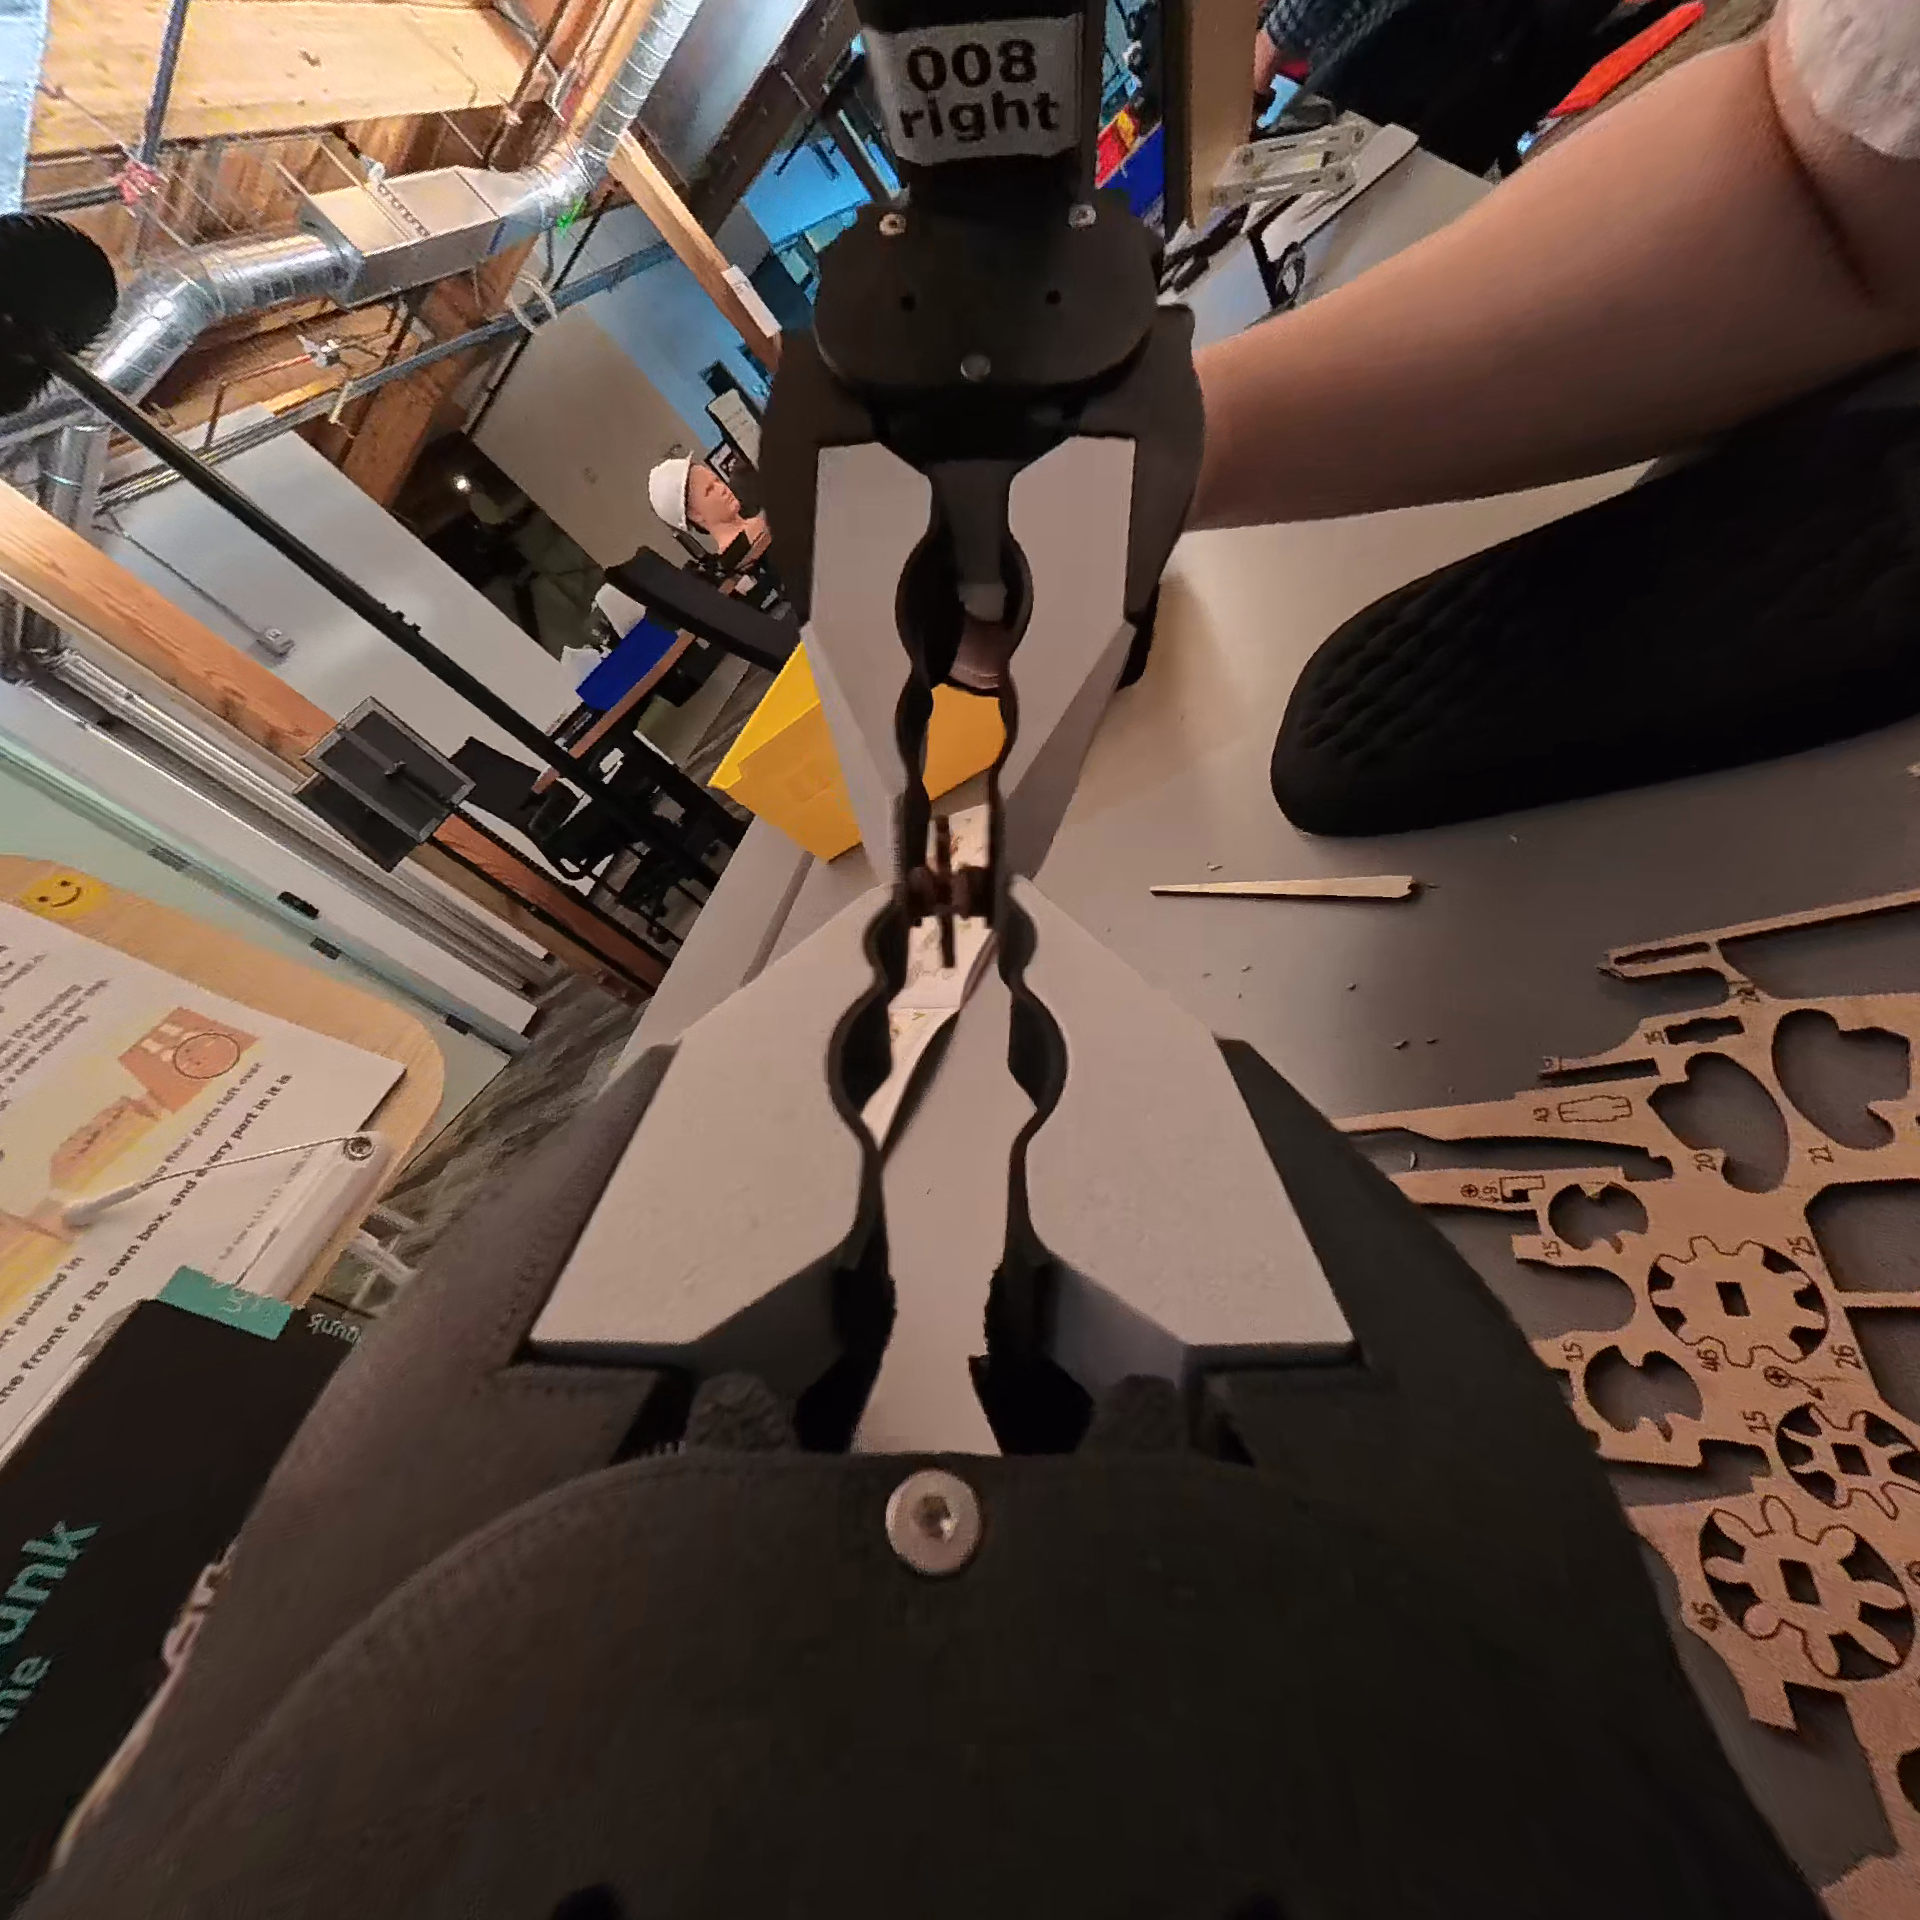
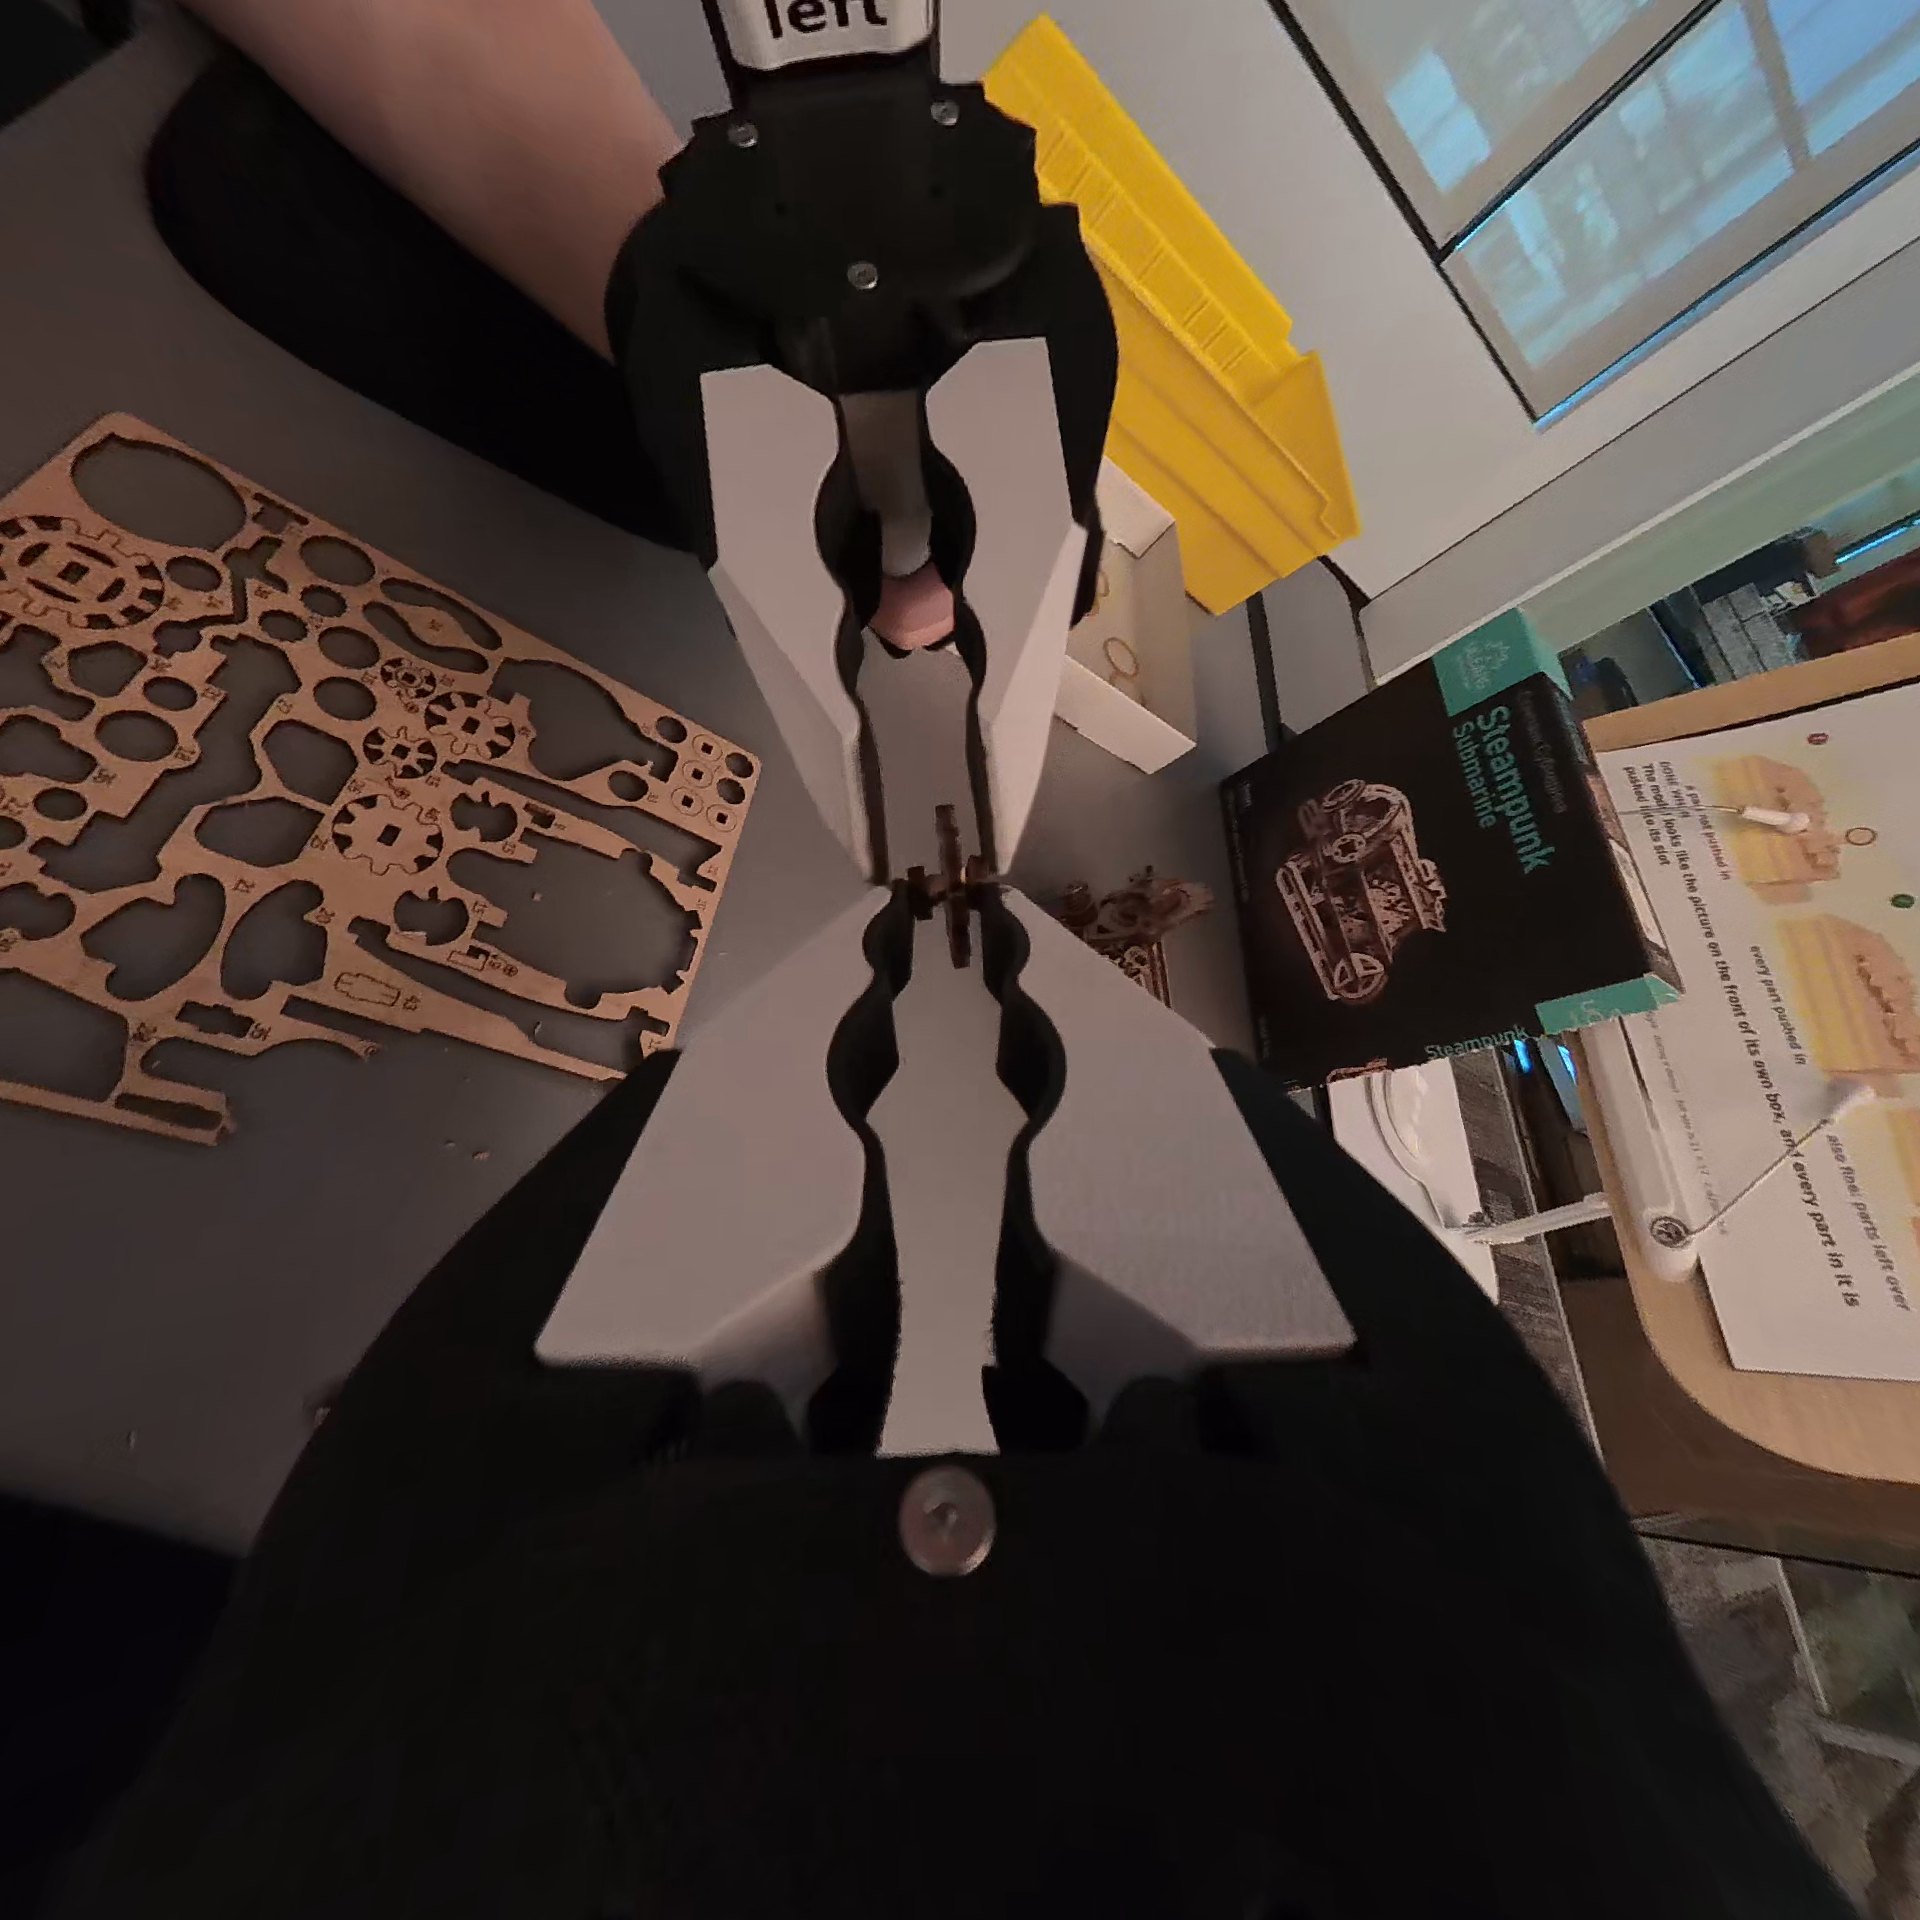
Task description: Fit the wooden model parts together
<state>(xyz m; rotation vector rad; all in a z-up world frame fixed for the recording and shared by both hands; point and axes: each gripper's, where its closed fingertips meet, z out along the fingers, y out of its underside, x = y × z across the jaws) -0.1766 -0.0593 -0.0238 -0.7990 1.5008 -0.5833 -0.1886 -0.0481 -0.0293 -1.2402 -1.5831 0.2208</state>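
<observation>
Left gripper (image 1: 948,914) and right gripper (image 2: 940,883), tips meeting, both pinch tiny wooden parts (image 2: 948,894); misaligned pushing risks snapping them.

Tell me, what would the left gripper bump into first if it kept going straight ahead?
The small wooden parts at its tips, then straight away the right gripper, which points back at it, tip to tip. Depth is hard to judge, but they look almost touching.

Lettered box (image 2: 1444,862), numbered sheet (image 1: 1714,1299)
</observation>
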